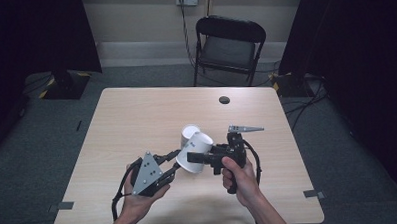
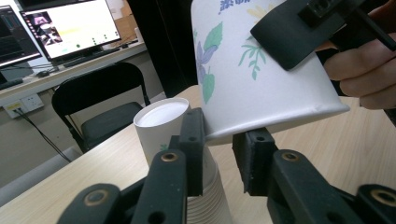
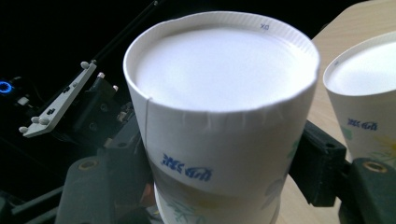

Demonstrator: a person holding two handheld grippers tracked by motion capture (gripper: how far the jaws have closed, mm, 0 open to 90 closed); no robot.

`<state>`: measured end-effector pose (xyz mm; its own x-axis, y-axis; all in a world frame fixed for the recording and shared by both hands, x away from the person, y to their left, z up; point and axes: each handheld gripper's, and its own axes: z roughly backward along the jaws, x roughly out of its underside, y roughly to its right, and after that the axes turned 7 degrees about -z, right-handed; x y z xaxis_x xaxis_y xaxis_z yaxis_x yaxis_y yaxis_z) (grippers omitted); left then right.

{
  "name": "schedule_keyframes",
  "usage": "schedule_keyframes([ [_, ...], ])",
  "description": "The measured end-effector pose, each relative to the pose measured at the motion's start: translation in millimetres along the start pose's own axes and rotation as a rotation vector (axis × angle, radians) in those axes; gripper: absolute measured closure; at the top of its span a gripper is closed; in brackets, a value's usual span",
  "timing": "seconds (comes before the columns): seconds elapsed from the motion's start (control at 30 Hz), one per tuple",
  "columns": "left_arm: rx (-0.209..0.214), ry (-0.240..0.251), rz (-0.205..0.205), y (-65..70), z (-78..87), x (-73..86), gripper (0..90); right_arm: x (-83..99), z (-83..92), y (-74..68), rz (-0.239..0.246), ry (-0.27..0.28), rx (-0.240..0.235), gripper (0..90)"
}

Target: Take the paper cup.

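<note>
Two hands at the near table [image 1: 136, 114] edge each work a gripper around a stack of inverted paper cups [image 1: 189, 134] at mid-table. Clenched on the walls of the tilted, lifted top cup [image 1: 198, 152], the right gripper [image 1: 198, 157] holds it above the stack, while the left gripper [image 1: 174, 162] has jaws unclenched either side of that cup's rim. Light, thin and easily crushed, the cup is probably best held gently at mid-wall.

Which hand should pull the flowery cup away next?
Probably the right. The right gripper is shut on the tilted paper cup, upside down. The left gripper sits at the cup's rim beside the upturned cup stack.
</note>
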<state>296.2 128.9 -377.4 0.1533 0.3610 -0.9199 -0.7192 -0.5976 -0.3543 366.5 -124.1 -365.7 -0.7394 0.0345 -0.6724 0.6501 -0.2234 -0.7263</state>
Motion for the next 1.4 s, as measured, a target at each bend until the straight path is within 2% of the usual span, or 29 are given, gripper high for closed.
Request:
schedule_keyframes([
  [0.13, -0.003, -0.024, 0.002, -0.1, -0.8, 0.7, 78.2, 0.6, -1.9, 3.6, -0.031, -0.012, -0.001, 29.8],
  [0.3, 0.001, -0.031, 0.011, -1.8, -1.5, 2.0, 82.9, 1.4, -3.1, 6.5, -0.062, -0.032, -0.006, 27.9],
  [0.53, 0.018, -0.025, 0.036, -3.8, -0.8, 3.3, 85.9, 1.8, -4.7, 7.1, -0.076, -0.053, -0.022, 24.5],
  [0.73, 0.026, -0.01, 0.091, -10.4, 1.9, 4.5, 86.1, 3.5, -5.3, 8.1, -0.084, -0.076, -0.042, 18.3],
  [0.77, 0.025, -0.009, 0.094, -11.9, 3.1, 4.7, 86.2, 3.4, -5.0, 8.0, -0.079, -0.08, -0.041, 15.8],
  [0.87, 0.036, 0.0, 0.137, -15.8, 5.5, 6.1, 86.5, 2.5, -1.9, 3.6, -0.016, -0.093, -0.028, 13.6],
  [0.97, 0.046, -0.003, 0.173, -19.0, 6.9, 8.0, 86.6, 1.6, 2.9, 0.9, 0.006, -0.092, -0.026, 13.6],
  [1.2, 0.079, -0.014, 0.212, -21.8, 7.3, 10.0, 86.7, 0.6, 16.7, -1.0, 0.064, -0.07, 0.015, 13.6],
  [1.4, 0.115, -0.031, 0.253, -24.8, 7.1, 14.3, 86.7, 0.1, 26.5, -4.1, 0.148, -0.046, 0.097, 14.4],
])
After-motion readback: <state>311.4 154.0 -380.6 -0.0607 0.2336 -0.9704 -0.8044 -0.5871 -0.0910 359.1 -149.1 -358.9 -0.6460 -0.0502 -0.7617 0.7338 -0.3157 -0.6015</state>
